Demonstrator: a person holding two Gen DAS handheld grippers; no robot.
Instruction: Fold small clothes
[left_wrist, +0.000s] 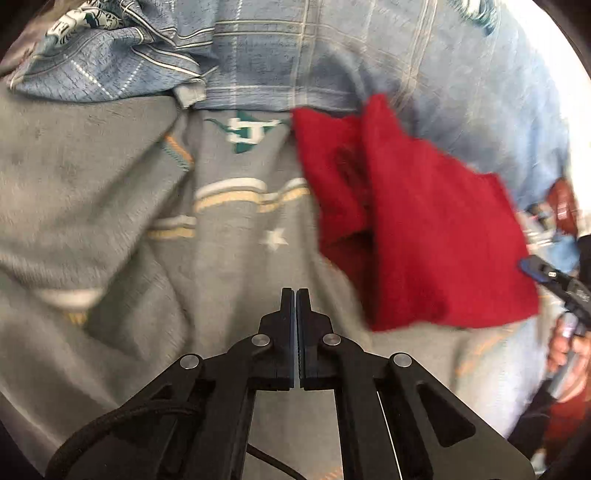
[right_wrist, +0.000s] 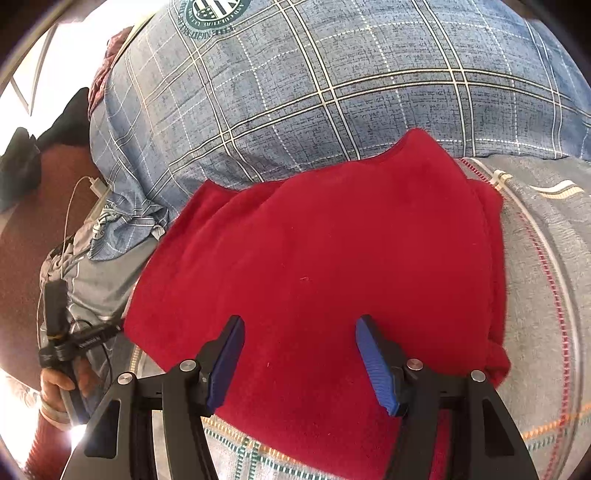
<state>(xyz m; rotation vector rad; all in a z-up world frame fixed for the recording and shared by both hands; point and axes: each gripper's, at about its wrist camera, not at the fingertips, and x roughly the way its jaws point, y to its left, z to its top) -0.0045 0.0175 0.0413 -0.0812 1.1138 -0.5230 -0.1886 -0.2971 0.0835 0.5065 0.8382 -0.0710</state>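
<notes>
Left gripper (left_wrist: 296, 295) shut tight, nothing between the jaws, poised over grey bedding (left_wrist: 229, 258). Right gripper (right_wrist: 300, 332) spread wide over the red garment (right_wrist: 325, 258), gripping nothing. Red garment (left_wrist: 424, 240) at two o'clock from the left jaws. At twelve o'clock, blue plaid bedding (right_wrist: 332, 81), green crest lettering unreadable.

The small cloth (right_wrist: 325, 266) is spread on the bed cover (right_wrist: 546, 280), right under and ahead of the right gripper (right_wrist: 300, 326). Behind it the checked pillow (right_wrist: 332, 85) is laid. From the left gripper (left_wrist: 296, 295), the cloth is found ahead and to the right.
</notes>
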